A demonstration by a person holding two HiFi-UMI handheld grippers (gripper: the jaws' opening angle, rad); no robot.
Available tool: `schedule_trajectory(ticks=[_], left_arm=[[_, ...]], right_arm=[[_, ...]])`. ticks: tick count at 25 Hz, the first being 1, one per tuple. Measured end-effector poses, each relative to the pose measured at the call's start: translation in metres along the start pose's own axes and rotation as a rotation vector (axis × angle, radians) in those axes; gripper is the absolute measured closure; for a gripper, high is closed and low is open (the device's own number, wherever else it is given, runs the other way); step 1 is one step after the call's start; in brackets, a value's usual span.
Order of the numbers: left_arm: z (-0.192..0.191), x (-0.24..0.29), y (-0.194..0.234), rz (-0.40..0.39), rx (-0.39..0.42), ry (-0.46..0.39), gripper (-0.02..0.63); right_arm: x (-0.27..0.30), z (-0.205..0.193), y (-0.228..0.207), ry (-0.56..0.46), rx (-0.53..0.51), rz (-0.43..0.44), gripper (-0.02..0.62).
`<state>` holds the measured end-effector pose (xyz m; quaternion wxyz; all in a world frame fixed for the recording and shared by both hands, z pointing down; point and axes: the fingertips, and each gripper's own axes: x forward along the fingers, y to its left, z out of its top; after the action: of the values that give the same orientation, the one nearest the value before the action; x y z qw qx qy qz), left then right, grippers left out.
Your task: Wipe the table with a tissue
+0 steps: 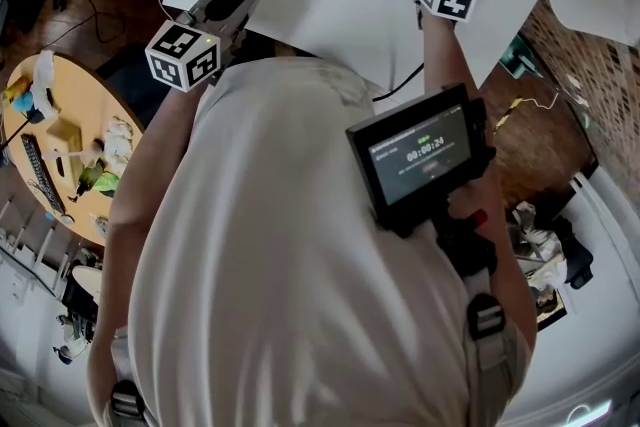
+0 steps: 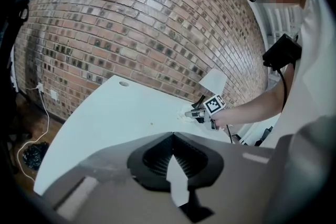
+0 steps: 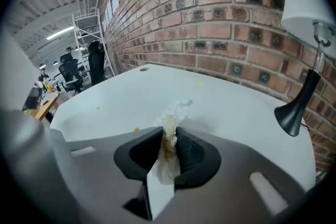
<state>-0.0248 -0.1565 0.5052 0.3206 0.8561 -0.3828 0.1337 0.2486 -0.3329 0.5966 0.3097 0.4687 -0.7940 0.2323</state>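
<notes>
Tissue (image 3: 176,110), whose yellowish stain only the right gripper view shows, is clamped by the right hand-held gripper (image 3: 169,131).

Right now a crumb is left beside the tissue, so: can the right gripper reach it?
Probably yes: the right gripper, shut on the tissue, sits close to the crumb, with only table surface between them; the lamp stands off to the other side.
</notes>
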Motion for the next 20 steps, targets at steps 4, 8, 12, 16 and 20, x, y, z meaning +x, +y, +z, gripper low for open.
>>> schedule_trajectory(ticks=[4, 8, 12, 16, 20], left_arm=[[-0.002, -0.001, 0.002, 0.007, -0.013, -0.007, 0.601], [-0.005, -0.004, 0.004, 0.016, -0.021, -0.008, 0.601], [-0.007, -0.006, 0.006, 0.026, -0.028, -0.010, 0.601], [-0.011, -0.008, 0.005, 0.031, -0.033, -0.006, 0.601], [-0.015, -0.009, 0.005, 0.033, -0.039, -0.002, 0.601]], right_arm=[[0.004, -0.003, 0.000, 0.043, -0.097, -0.050, 0.523], [0.008, -0.006, 0.003, 0.079, -0.140, -0.125, 0.525], [0.010, -0.005, 0.006, 0.096, -0.182, -0.174, 0.526], [0.013, -0.003, 0.024, 0.079, -0.205, -0.140, 0.528], [0.021, 0.001, 0.061, 0.070, -0.225, -0.061, 0.528]])
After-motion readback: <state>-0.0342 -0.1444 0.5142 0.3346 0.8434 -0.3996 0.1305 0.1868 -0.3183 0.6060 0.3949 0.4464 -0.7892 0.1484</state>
